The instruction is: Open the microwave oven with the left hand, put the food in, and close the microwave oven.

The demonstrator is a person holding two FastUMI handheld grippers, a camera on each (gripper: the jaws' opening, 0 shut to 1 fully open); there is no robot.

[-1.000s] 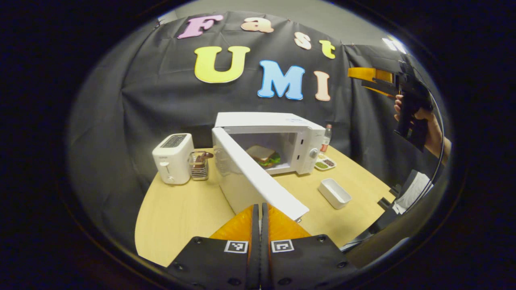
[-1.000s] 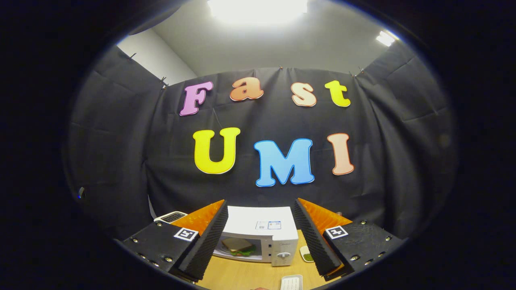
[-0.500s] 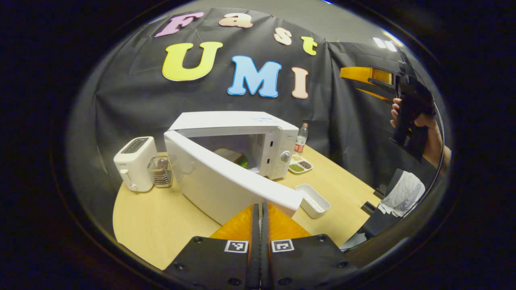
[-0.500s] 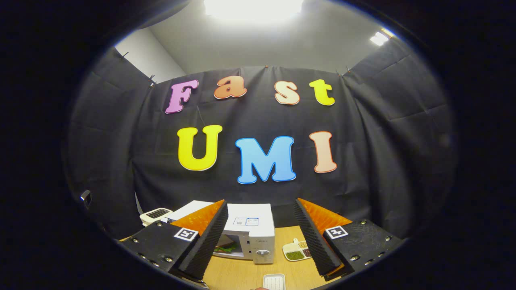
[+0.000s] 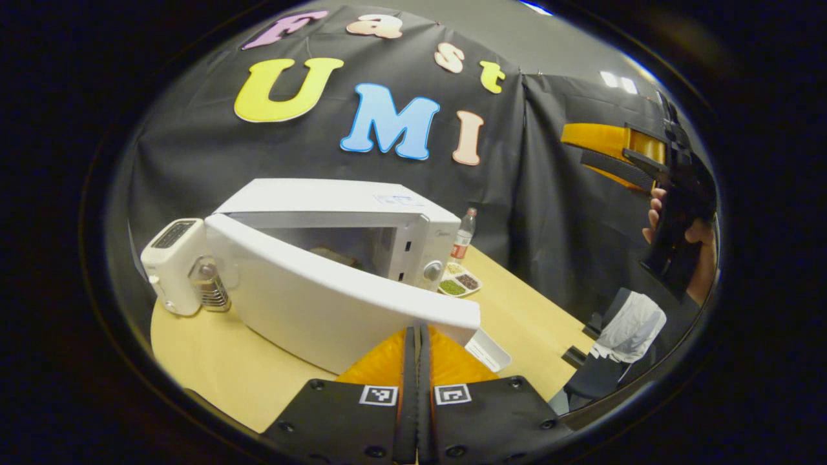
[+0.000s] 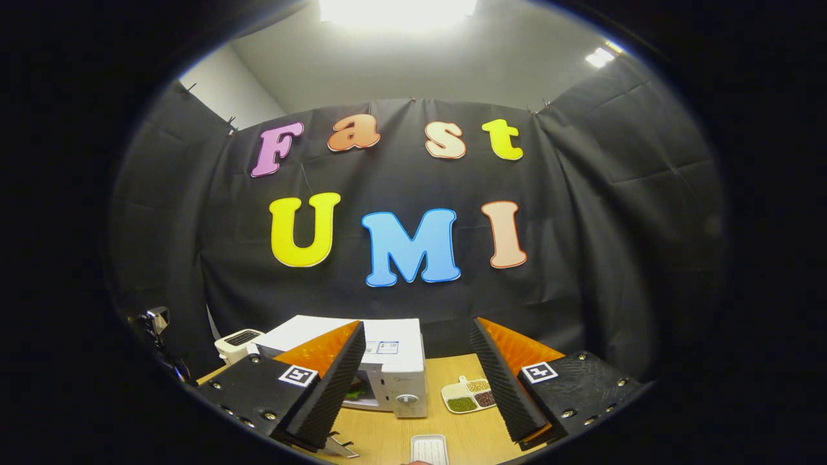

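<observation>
Pressing its two orange fingers flat together, the left gripper [image 5: 417, 361] sits right at the free edge of the microwave door [image 5: 323, 294], which stands partly ajar. Whether the fingertips touch the door cannot be told. Beyond the door, inside the microwave [image 5: 336, 213], the sandwich [image 5: 333, 256] lies dark and half hidden. A white toaster [image 5: 169, 265] and a small wire rack [image 5: 208, 294] stand left of the oven on the wooden bench [image 5: 213, 361]; a sectioned dish [image 5: 457, 282] and a bottle [image 5: 462, 234] stand to its right. Higher up and well apart, a hand [image 5: 694, 248] holds the right gripper [image 6: 417, 387], whose fingers are spread wide with nothing between them.
</observation>
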